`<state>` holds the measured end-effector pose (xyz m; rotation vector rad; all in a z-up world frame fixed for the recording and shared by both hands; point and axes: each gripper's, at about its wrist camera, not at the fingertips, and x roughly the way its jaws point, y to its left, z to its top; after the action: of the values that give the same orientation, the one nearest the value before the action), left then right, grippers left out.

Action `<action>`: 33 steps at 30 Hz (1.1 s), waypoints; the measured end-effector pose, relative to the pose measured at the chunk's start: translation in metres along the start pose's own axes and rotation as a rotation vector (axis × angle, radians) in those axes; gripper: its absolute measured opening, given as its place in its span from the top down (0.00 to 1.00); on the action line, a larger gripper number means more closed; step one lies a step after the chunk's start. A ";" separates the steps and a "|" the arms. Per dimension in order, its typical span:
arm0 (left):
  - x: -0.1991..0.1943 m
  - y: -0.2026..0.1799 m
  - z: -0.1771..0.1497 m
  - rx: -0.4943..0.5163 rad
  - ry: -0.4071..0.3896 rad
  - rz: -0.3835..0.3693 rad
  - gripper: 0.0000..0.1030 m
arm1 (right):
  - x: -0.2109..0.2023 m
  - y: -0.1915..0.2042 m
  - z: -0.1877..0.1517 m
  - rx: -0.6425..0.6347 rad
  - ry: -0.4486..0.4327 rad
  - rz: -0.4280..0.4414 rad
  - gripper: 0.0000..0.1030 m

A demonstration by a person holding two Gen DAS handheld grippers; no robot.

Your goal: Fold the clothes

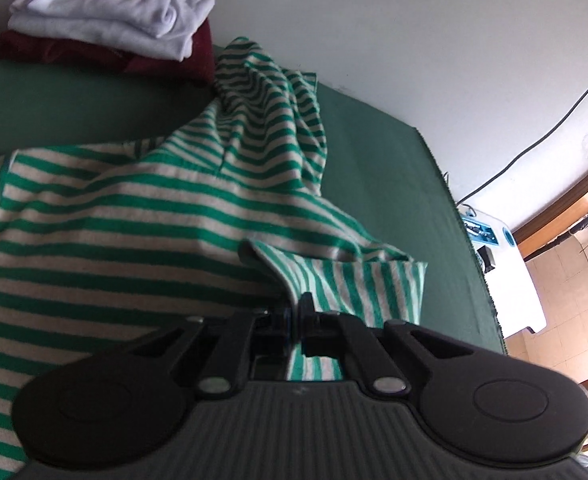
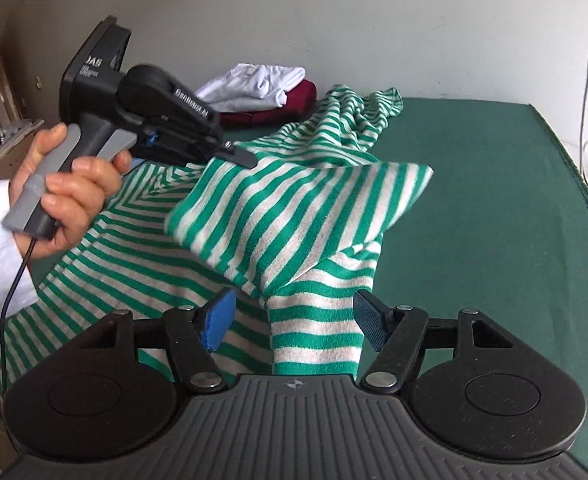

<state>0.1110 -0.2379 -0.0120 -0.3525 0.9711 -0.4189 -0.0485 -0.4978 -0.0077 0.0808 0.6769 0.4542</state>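
A green-and-cream striped garment (image 1: 133, 220) (image 2: 294, 208) lies partly spread on the green table cover (image 1: 394, 184) (image 2: 494, 200). My left gripper (image 1: 296, 312) (image 2: 245, 160) is shut on a fold of its fabric and holds that flap lifted above the rest. In the right wrist view a hand (image 2: 69, 184) grips the left tool's handle. My right gripper (image 2: 294, 320) stands open, its blue pads (image 2: 217, 320) on either side of a striped sleeve without pressing it. One long sleeve trails toward the far edge (image 2: 370, 112).
A folded pile of a white garment (image 1: 113, 16) (image 2: 257, 84) on a dark red one (image 1: 197, 56) (image 2: 285, 108) sits at the far corner by the wall. The cover's right edge (image 1: 466, 240) drops off; a cable (image 1: 534, 136) and white device (image 1: 490, 236) lie beyond it.
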 end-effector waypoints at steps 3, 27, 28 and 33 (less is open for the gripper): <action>0.012 0.011 -0.008 0.008 0.032 0.026 1.00 | -0.002 0.009 -0.009 0.007 0.005 -0.068 0.34; -0.026 -0.009 -0.032 0.255 -0.099 0.136 1.00 | 0.125 -0.031 0.101 0.343 -0.045 -0.251 0.95; -0.033 -0.009 -0.032 0.257 -0.130 0.154 1.00 | 0.125 -0.029 0.103 0.344 -0.073 -0.235 0.94; -0.026 0.002 -0.035 0.232 -0.089 0.204 1.00 | 0.140 -0.038 0.105 0.356 -0.013 -0.234 0.64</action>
<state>0.0687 -0.2272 -0.0123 -0.0601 0.8514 -0.3225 0.1273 -0.4636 -0.0161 0.3362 0.7393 0.1050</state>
